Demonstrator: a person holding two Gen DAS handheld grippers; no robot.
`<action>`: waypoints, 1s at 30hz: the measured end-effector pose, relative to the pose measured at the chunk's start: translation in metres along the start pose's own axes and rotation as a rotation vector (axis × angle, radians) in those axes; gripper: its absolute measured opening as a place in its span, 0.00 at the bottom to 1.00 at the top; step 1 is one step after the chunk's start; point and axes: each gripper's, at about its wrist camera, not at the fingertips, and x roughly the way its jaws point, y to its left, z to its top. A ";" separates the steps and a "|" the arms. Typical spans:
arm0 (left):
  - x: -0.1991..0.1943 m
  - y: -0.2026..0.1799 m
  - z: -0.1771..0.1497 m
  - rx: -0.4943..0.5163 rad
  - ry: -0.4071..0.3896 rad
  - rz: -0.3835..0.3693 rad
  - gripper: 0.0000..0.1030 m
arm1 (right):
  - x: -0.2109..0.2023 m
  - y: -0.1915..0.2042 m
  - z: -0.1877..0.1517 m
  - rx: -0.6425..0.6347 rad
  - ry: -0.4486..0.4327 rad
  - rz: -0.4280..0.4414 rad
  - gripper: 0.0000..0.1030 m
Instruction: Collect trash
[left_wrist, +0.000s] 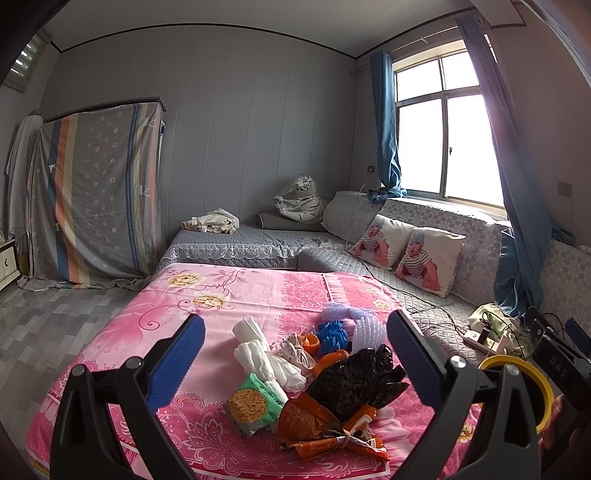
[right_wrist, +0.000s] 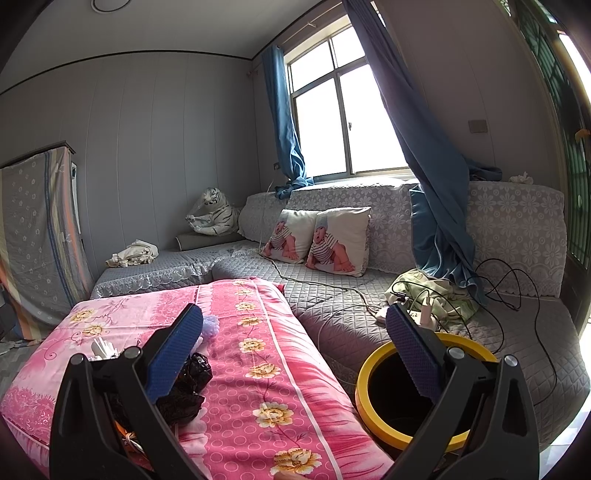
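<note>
Left wrist view: left gripper (left_wrist: 295, 354) spread wide, nothing between the blue pads (left_wrist: 177, 363); it hangs above the near half of the pink floral bed cover (left_wrist: 207, 295). The trash pile lies on the cover between the fingers, toward the near right edge. Items in it: rolled white tissue (left_wrist: 258, 354), green instant-noodle packet (left_wrist: 255, 402), crumpled black plastic bag (left_wrist: 358, 376), orange snack wrapper (left_wrist: 325, 428) nearest the near edge, blue mesh scrubber (left_wrist: 334, 334), lilac plastic pieces (left_wrist: 354, 321) at the far side. Items touch or overlap one another. The yellow-rimmed bin (left_wrist: 517, 373) shows at the right, beyond the cover's right edge, partly hidden by the gripper frame.

Right wrist view: right gripper (right_wrist: 295, 347) also spread, holding nothing. Its left finger is over the cover's near left part, with the black bag (right_wrist: 192, 384) just beside it; its right finger crosses the bin (right_wrist: 373, 402), which stands off the cover's right edge against the grey quilted sofa (right_wrist: 369, 317). The bin interior is dark; contents cannot be told. A white power strip (right_wrist: 384, 314) with cables lies on the sofa behind the bin.
</note>
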 end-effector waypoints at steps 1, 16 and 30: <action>0.000 0.000 0.000 0.000 0.000 0.000 0.92 | 0.000 0.000 0.000 0.000 -0.001 -0.001 0.92; 0.002 0.000 -0.003 -0.002 0.011 -0.004 0.92 | 0.000 0.001 0.000 0.000 0.003 0.000 0.92; 0.005 0.000 -0.005 -0.001 0.025 -0.005 0.92 | 0.001 0.000 -0.003 0.001 0.004 -0.001 0.92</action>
